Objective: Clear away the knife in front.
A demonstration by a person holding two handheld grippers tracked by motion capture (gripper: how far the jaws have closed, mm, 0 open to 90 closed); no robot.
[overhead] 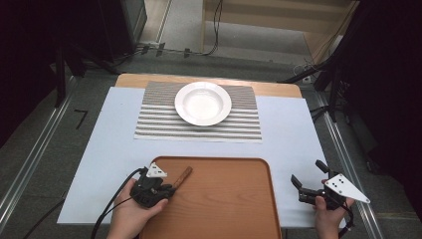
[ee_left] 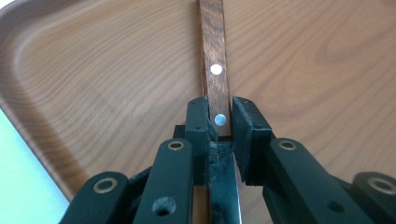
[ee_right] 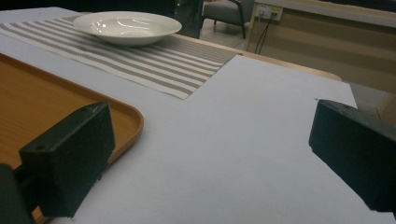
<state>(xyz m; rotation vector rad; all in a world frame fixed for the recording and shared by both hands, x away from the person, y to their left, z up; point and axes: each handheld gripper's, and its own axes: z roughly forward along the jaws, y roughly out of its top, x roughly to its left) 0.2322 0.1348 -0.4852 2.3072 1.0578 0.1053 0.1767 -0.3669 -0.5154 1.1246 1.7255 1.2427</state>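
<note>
Where the person's left hand (overhead: 133, 211) enters at the lower left of the high view, the left gripper (overhead: 160, 189) sits over the near left corner of the wooden tray (overhead: 224, 199), clenched on a knife (overhead: 182, 177). In the left gripper view the black pads (ee_left: 246, 126) press on both sides of the knife's brown riveted wooden handle (ee_left: 215, 70) at the end where it meets the metal blade (ee_left: 223, 182), which runs back between the jaws; the handle points away over the tray floor. Beyond the tray, mid-table, a striped placemat (overhead: 199, 124) lies on the white table cover (overhead: 293, 134) and carries an empty white bowl (overhead: 203, 103). At the right, the right gripper (overhead: 304, 175), held in the person's right hand (overhead: 329, 215), is near the tray's right edge, above the table cover. Its jaws stand wide apart, released, with nothing between them; the right gripper view shows the table cover in the gap.
</note>
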